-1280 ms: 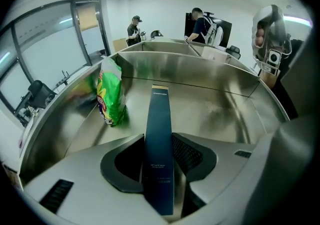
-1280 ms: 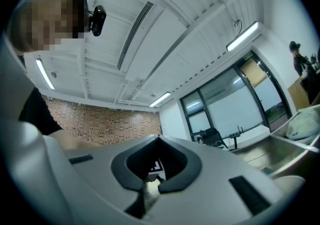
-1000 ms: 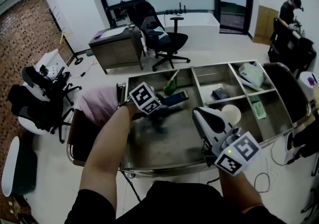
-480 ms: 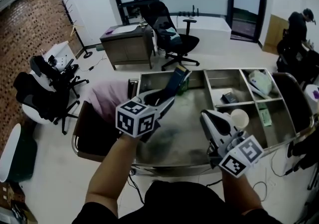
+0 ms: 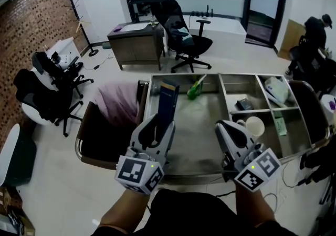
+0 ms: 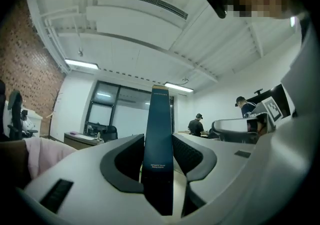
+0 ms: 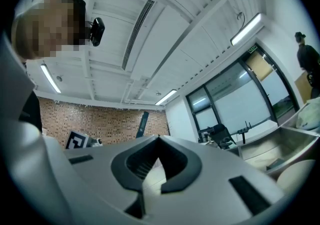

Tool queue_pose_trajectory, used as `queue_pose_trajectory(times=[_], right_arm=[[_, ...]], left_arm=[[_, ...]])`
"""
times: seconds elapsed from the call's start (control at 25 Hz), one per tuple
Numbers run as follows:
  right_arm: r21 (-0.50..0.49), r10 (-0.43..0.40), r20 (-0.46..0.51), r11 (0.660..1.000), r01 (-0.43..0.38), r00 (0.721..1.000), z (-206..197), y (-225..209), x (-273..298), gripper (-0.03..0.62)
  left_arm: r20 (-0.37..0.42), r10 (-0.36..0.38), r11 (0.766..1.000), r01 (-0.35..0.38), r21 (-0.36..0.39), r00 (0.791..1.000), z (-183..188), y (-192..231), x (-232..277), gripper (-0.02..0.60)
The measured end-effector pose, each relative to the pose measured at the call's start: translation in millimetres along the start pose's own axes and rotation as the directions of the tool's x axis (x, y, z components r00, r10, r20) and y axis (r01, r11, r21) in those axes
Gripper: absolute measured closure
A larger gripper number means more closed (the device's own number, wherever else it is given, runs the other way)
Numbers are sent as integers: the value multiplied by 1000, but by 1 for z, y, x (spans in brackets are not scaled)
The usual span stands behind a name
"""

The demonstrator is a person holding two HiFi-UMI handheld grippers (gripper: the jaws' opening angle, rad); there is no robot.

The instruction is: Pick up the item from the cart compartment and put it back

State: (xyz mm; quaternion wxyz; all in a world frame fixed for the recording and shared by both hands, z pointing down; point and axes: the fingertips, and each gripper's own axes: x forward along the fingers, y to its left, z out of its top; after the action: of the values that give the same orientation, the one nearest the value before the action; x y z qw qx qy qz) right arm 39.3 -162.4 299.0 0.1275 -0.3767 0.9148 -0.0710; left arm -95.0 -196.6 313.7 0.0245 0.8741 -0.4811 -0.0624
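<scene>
Left gripper (image 5: 160,123) has raised the blue box (image 5: 167,99) above the cart (image 5: 202,130).

The cart's (image 5: 184,76) large left compartment (image 5: 202,135) lies mostly bare and open from above, with only a green item (image 5: 195,88) at its far wall. A steel divider (image 5: 224,98) shuts it off from the smaller bins (image 5: 295,117), crowded with a white bag (image 5: 276,89), a small dark box (image 5: 244,104) and a round white cup (image 5: 254,125). The left gripper's (image 5: 160,125) upright dark blue box (image 5: 167,101) hangs over the compartment's left end; the right gripper (image 5: 229,127) sits above the near rim.
</scene>
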Motion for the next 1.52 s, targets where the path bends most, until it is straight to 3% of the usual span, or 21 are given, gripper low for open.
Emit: queue_pose_trajectory(times=[0.12, 0.36, 0.76, 1.52], right_arm=[[1, 2, -8, 1000, -2, 1000, -3, 2, -2, 574], [7, -3, -20, 1000, 3, 1000, -11, 2, -3, 574], [17, -8, -25, 1000, 8, 1000, -15, 0, -7, 574], [29, -14, -17, 999, 15, 1000, -15, -6, -12, 574]], left_arm=[[20, 27, 999, -27, 27, 999, -2, -6, -19, 410], [8, 14, 999, -15, 41, 1000, -15, -13, -28, 408], [43, 32, 999, -33, 20, 999, -7, -15, -29, 410], [-27, 28, 998, -27, 48, 999, -18, -24, -19, 410]])
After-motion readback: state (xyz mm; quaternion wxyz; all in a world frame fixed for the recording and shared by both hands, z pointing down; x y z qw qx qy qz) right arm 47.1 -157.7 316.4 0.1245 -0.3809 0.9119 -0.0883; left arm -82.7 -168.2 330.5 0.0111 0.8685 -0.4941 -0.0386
